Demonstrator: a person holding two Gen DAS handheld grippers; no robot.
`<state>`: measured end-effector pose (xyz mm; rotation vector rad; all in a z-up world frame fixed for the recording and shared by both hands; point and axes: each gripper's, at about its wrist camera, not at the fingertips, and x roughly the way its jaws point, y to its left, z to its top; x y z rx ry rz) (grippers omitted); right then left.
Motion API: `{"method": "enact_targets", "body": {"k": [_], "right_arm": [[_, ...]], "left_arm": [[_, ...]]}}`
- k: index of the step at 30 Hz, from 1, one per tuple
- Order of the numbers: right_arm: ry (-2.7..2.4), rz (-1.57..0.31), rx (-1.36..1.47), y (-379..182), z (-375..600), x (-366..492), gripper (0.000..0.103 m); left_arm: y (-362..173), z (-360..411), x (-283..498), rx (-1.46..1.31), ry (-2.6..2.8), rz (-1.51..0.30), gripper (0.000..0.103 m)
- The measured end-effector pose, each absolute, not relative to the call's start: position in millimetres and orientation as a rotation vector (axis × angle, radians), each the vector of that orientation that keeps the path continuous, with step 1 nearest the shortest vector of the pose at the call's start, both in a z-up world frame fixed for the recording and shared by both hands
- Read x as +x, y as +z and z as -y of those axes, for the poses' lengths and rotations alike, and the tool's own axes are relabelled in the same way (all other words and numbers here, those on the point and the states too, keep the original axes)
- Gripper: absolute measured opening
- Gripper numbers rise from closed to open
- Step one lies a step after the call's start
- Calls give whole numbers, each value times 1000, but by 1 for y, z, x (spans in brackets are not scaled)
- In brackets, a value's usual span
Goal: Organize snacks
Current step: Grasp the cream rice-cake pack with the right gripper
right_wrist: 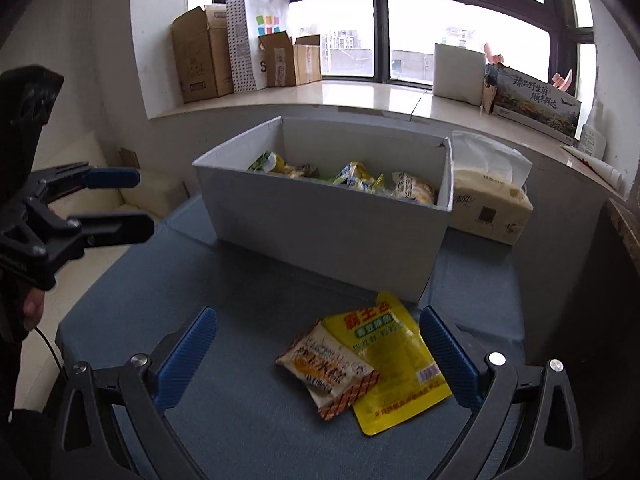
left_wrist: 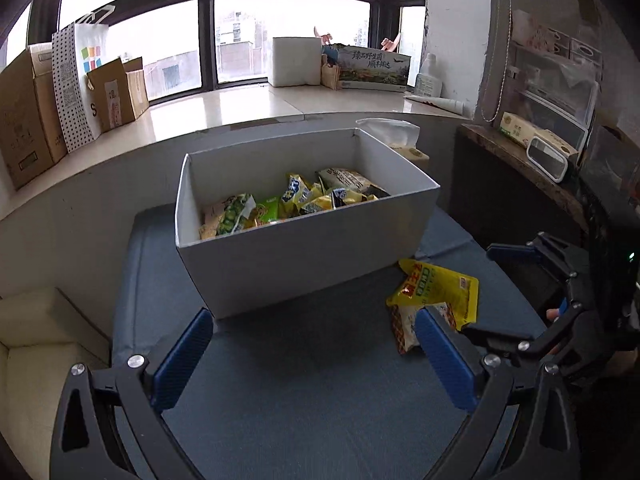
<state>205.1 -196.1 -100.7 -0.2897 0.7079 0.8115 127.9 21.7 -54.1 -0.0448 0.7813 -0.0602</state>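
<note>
While the left claw (left_wrist: 314, 354) hangs low over the blue mat (left_wrist: 312, 380), its blue-padded fingers stand spread wide with nothing between them. Straight ahead of it sits the white box (left_wrist: 304, 268), open at the top and holding a heap of snack packets (left_wrist: 288, 202) in yellow, green and white wrappers. Off to the right of the box's near corner, a yellow pouch (left_wrist: 440, 286) lies flat on the mat, and a smaller white-and-orange packet (left_wrist: 406, 326) rests partly on its near edge. Both lie just beyond the tip of this claw's right finger, outside the gap. The right claw (left_wrist: 496, 288) shows at the far right edge, its fingers parted, close beside the two loose packets. A tissue pack (left_wrist: 400, 140) stands behind the box.

From the right wrist camera, the right claw (right_wrist: 318, 354) is likewise spread open and empty. The yellow pouch (right_wrist: 400, 364) and the white-and-orange packet (right_wrist: 332, 368) lie on the mat (right_wrist: 240, 420) just ahead of its fingers, between them and nearer the right one; the small packet overlaps the pouch's left side. Neither touches the pads. The white box (right_wrist: 320, 228) stands just beyond them, the pouch's far end near its front corner, with packets (right_wrist: 360, 178) piled inside. The tissue pack (right_wrist: 492, 200) sits against the box's right wall. At the left edge the left claw (right_wrist: 120, 204) hovers open, well apart from the loose snacks.
</note>
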Motion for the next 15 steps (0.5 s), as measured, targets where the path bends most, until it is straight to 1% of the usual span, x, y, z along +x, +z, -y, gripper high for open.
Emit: {"method": "enact_targets", "body": {"k": [5,11,12,15], "right_arm": [[871,-805,-384,-146,181,206,103],[886,-873,-361,-162,176,237,103],[887,-886,-362,-165,176,241,100],[889,-921,-400,-173,174,247,71]], "left_arm": [[-74,-21,114,-64,-64,-823,103],[-83,-28,110,-99,-60,-840,103],[-84,-29,110,-102,-61,-843,103],[-86,-33,109,-108,-56,-846,103]]}}
